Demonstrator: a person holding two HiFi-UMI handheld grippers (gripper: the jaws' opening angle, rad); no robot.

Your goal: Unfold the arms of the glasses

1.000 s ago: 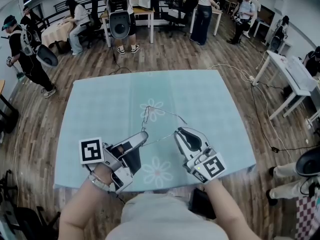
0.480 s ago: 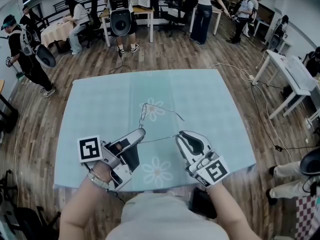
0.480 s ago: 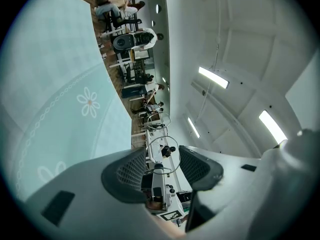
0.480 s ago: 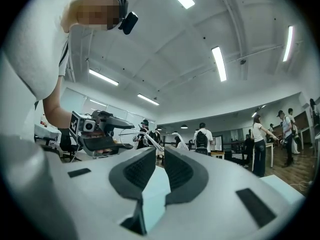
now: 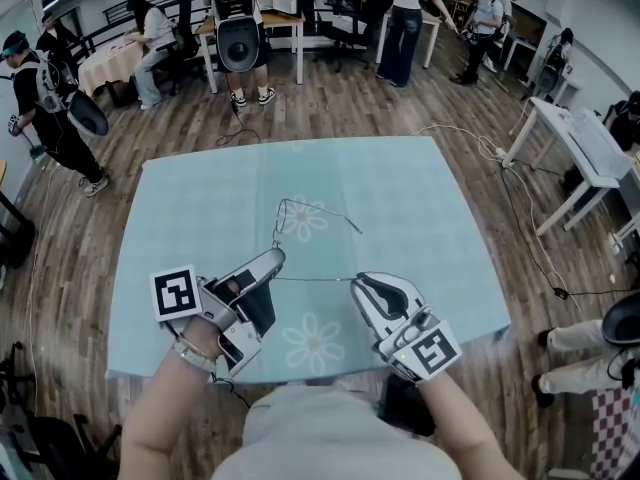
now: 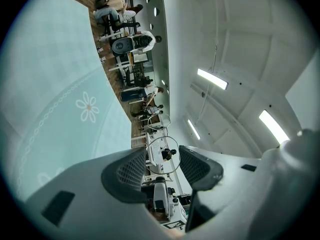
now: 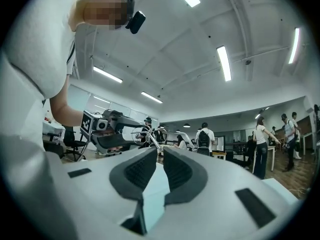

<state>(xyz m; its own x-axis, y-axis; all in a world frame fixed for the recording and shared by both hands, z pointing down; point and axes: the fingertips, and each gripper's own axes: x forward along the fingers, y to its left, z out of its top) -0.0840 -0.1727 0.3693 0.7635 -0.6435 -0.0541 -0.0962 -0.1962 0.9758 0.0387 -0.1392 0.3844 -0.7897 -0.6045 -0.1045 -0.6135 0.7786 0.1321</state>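
Thin wire-framed glasses hang in the air above the teal flowered tablecloth. My left gripper is shut on the frame near one lens; that round lens sits between its pads in the left gripper view. One arm runs level from there to my right gripper, whose jaws are closing on the arm's tip. The other arm sticks out free toward the right. The right gripper view shows the glasses and the left gripper beyond my right gripper.
The table stands on a wooden floor with its front edge just below my hands. Several people stand or sit at desks along the far side of the room. A white desk and a floor cable lie to the right.
The arm held by my right gripper has swung from slanted to level, away from the frame. The lenses have shifted slightly up and left in the head view. Both hands stayed nearly in place.
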